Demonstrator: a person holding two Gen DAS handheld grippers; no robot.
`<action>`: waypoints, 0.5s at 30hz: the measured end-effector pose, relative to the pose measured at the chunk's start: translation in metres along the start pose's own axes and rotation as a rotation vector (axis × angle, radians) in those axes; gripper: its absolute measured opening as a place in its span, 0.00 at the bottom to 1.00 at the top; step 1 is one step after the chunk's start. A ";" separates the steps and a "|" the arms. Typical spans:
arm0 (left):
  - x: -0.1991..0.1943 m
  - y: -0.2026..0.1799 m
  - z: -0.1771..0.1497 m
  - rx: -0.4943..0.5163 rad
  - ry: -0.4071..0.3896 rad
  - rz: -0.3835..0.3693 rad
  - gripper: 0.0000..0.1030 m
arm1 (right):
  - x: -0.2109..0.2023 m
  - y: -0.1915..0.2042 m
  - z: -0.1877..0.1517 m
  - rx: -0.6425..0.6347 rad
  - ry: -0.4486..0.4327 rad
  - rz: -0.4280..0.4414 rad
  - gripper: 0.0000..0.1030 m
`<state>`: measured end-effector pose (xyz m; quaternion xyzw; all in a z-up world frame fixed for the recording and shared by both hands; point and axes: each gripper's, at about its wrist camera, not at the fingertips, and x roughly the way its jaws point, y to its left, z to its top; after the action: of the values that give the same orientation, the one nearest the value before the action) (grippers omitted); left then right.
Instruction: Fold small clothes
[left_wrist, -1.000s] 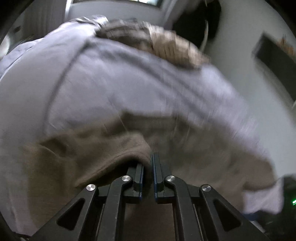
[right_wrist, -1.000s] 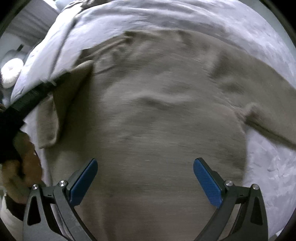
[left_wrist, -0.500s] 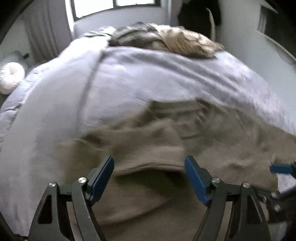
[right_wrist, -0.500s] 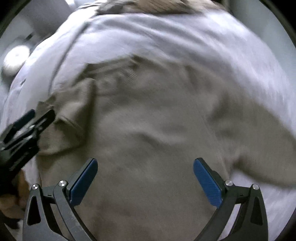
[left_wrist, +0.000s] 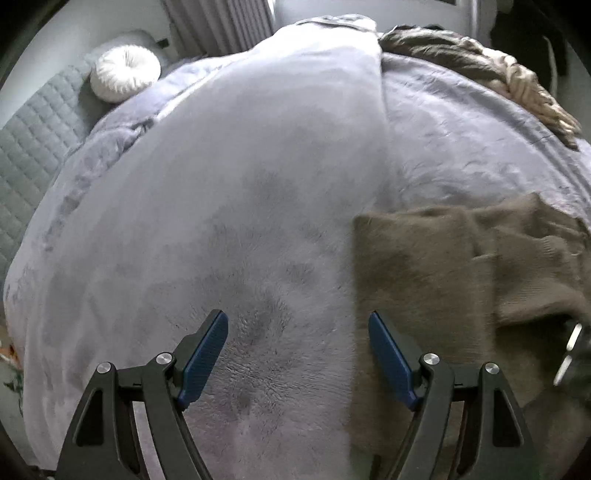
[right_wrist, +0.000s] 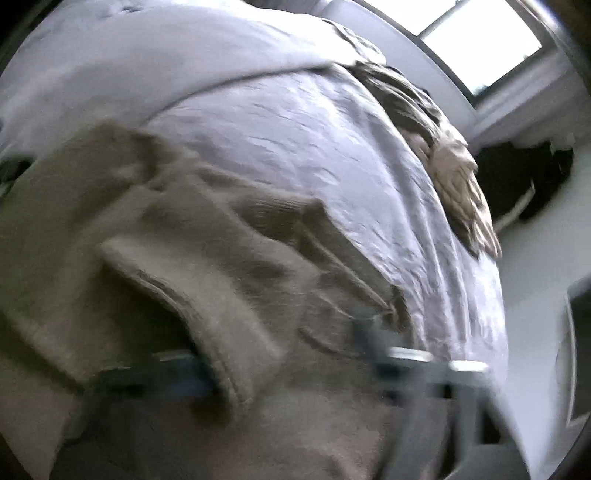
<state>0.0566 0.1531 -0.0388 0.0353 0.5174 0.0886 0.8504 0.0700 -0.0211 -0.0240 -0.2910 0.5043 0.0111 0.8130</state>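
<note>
Lilac plush blanket (left_wrist: 229, 229) covers the bed; the brown knit garment (left_wrist: 436, 273) lies on its right part. Left gripper (left_wrist: 297, 356) stands open over bare blanket, holding nothing. Right gripper (right_wrist: 291, 373) is blurred, closing on a garment fold. I would wait for a firm pinch, then pull the fold across flat.

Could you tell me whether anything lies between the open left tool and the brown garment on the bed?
Nothing visible does. The left tool stands open over bare grey blanket, and the brown garment lies right beside its right finger, with only blanket between them. The round white cushion sits far off.
</note>
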 end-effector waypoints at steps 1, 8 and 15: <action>0.004 -0.002 0.000 -0.003 0.008 -0.004 0.77 | 0.001 -0.016 -0.001 0.091 0.008 0.055 0.05; 0.014 -0.008 0.000 0.029 0.019 0.014 0.77 | 0.024 -0.135 -0.088 0.920 0.047 0.491 0.12; 0.008 -0.011 0.011 0.031 0.009 0.003 0.77 | 0.056 -0.164 -0.164 1.350 0.087 0.725 0.49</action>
<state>0.0711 0.1442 -0.0422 0.0487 0.5226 0.0818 0.8472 0.0150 -0.2525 -0.0479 0.4519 0.4971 -0.0445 0.7394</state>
